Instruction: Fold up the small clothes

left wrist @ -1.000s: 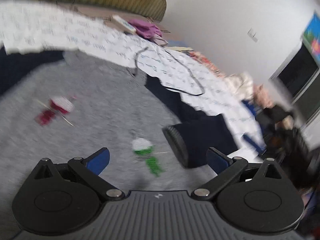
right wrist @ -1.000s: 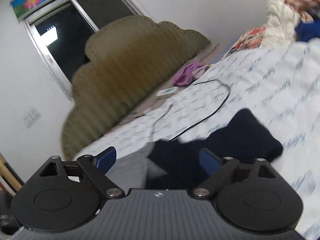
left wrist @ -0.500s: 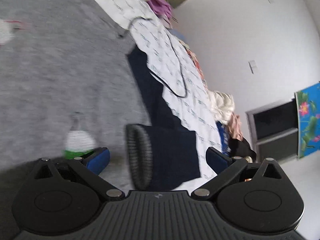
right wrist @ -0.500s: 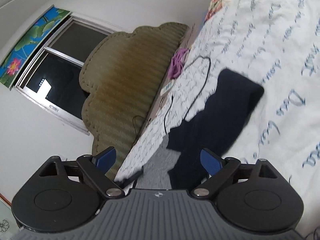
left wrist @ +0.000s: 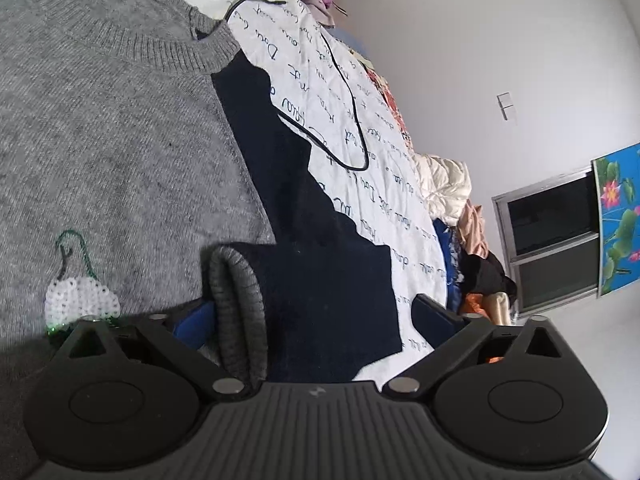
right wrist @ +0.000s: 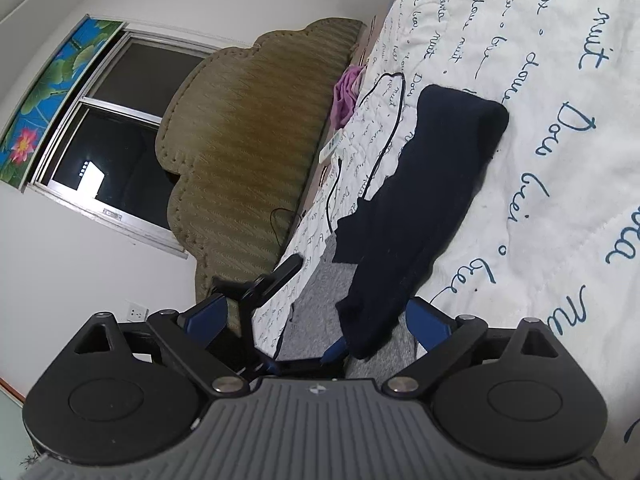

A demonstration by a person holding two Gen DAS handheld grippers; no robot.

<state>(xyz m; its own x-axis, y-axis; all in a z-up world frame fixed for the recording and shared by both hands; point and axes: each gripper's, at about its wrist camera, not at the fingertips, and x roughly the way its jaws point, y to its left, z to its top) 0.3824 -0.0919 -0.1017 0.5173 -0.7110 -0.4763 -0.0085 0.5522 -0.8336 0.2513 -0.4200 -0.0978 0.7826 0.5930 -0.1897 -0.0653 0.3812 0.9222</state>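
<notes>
A small grey knit sweater (left wrist: pixel 112 128) with navy sleeves lies flat on the white printed bedspread (left wrist: pixel 360 128). Its ribbed grey cuff (left wrist: pixel 236 312) and navy sleeve (left wrist: pixel 332 280) lie between the wide-open fingers of my left gripper (left wrist: pixel 316 320), which touches nothing. A beaded white and green motif (left wrist: pixel 80 296) shows on the front. In the right wrist view the navy sleeve (right wrist: pixel 424 200) runs across the bedspread (right wrist: pixel 560 160); its near end lies between the open fingers of my right gripper (right wrist: pixel 316 320). The left gripper's fingers (right wrist: pixel 280 276) show just ahead.
A black cable (left wrist: pixel 344 92) loops over the bedspread beside the sleeve. Purple cloth (right wrist: pixel 346 96) and a white remote (right wrist: pixel 332 146) lie by the olive headboard (right wrist: pixel 240 152). A pile of clothes (left wrist: pixel 460 208) sits at the bed's far end.
Both cameras have rolled and dropped closer to the sweater. The sleeve cuff now sits between the left fingers, and the navy sleeve end sits between the right fingers. Both grippers stay open.
</notes>
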